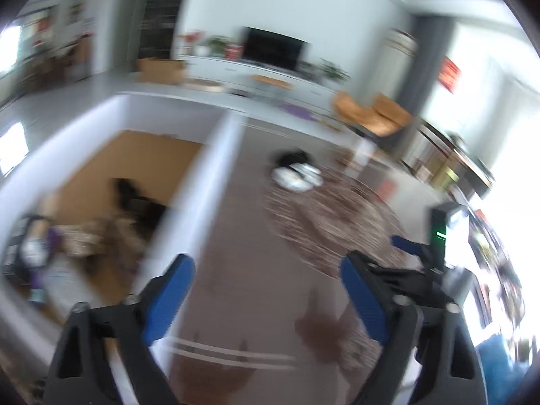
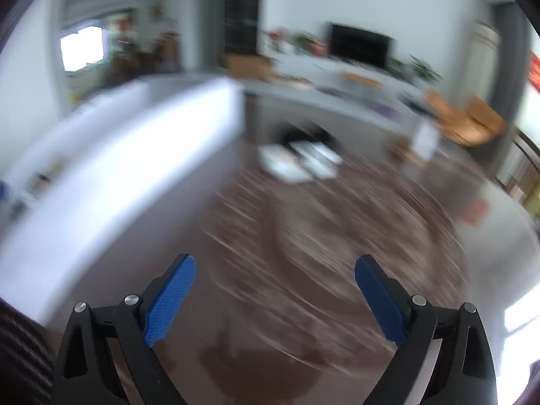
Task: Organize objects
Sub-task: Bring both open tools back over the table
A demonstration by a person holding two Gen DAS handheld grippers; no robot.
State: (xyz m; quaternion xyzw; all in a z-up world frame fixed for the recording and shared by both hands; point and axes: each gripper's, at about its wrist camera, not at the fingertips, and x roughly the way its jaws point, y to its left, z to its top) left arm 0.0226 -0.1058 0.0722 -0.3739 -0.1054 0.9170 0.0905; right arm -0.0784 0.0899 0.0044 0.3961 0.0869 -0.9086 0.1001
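Both views are heavily blurred. In the left wrist view my left gripper [image 1: 266, 263] stands open over a brown surface, with nothing between its blue pads. To its left is a white-walled box [image 1: 216, 175] with a cardboard-coloured floor, holding several blurred small objects [image 1: 77, 239]. A blue pad [image 1: 401, 243] of my right gripper shows at the right. In the right wrist view my right gripper [image 2: 275, 261] is open and empty. Flat white items [image 2: 297, 163] lie further ahead, with something black behind them, and appear again as the white items [image 1: 297, 175].
A round patterned area [image 2: 337, 229] covers the brown surface. The white box wall [image 2: 118, 168] runs along the left. Beyond are a white TV cabinet with a dark screen [image 1: 273, 49], plants, cardboard boxes [image 1: 162, 69] and orange chairs [image 1: 374, 114].
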